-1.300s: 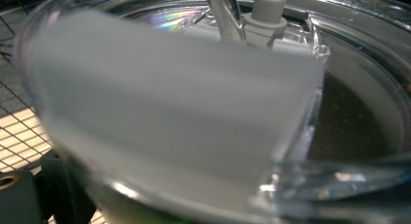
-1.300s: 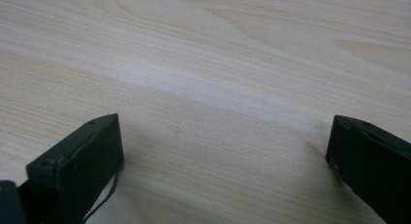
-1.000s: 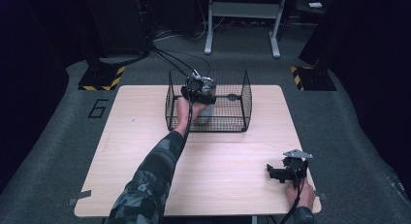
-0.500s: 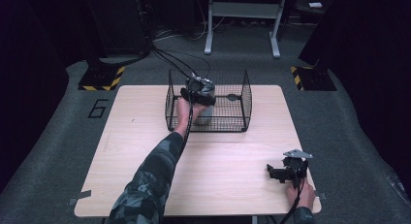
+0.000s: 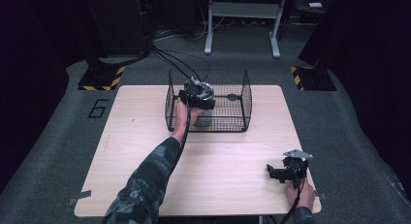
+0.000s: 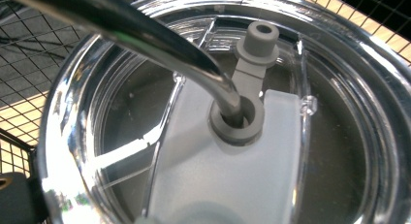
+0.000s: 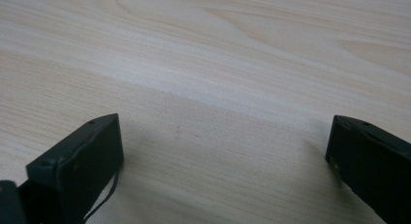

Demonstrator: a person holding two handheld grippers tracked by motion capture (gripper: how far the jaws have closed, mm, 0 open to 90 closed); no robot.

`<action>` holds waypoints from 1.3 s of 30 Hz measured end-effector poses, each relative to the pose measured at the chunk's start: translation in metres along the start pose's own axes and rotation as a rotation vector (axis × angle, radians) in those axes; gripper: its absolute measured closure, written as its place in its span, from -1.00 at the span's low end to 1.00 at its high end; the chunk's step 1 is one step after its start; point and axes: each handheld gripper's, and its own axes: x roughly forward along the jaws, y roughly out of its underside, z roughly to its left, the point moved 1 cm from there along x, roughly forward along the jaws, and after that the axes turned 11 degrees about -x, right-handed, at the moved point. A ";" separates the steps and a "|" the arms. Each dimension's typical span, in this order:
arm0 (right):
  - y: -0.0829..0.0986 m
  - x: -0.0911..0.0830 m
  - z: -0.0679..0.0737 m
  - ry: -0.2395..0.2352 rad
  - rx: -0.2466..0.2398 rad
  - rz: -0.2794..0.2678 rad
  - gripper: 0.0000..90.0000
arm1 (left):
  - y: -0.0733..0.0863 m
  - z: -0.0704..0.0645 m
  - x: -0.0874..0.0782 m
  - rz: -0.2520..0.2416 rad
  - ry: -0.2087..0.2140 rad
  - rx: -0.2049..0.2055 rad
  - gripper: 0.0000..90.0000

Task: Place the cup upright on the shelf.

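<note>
High view: the left forearm reaches into the wire basket (image 5: 245, 95), left gripper (image 5: 196, 94) over a clear-lidded tumbler (image 6: 232, 136) with metal straw (image 6: 145, 35); grip state indeterminate. Right gripper (image 5: 280, 171) rests on the table (image 5: 223, 156), jaws spread, empty.

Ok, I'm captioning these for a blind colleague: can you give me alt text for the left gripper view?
Close-up from above of a clear plastic tumbler lid with a bent shiny metal straw passing through a grey rubber ring at its middle. The tumbler sits inside a black wire mesh basket on a pale wooden table.
</note>
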 end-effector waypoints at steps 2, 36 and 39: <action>0.000 0.000 0.000 0.000 0.000 0.000 -1.00 | 0.003 0.001 -0.003 -0.008 0.002 0.006 -0.97; 0.000 0.000 0.000 0.000 0.000 0.000 -1.00 | 0.023 -0.004 -0.104 -0.093 0.122 0.077 -1.00; 0.000 0.000 0.000 -0.001 0.001 0.001 -1.00 | 0.029 -0.006 -0.117 -0.105 0.130 0.091 -1.00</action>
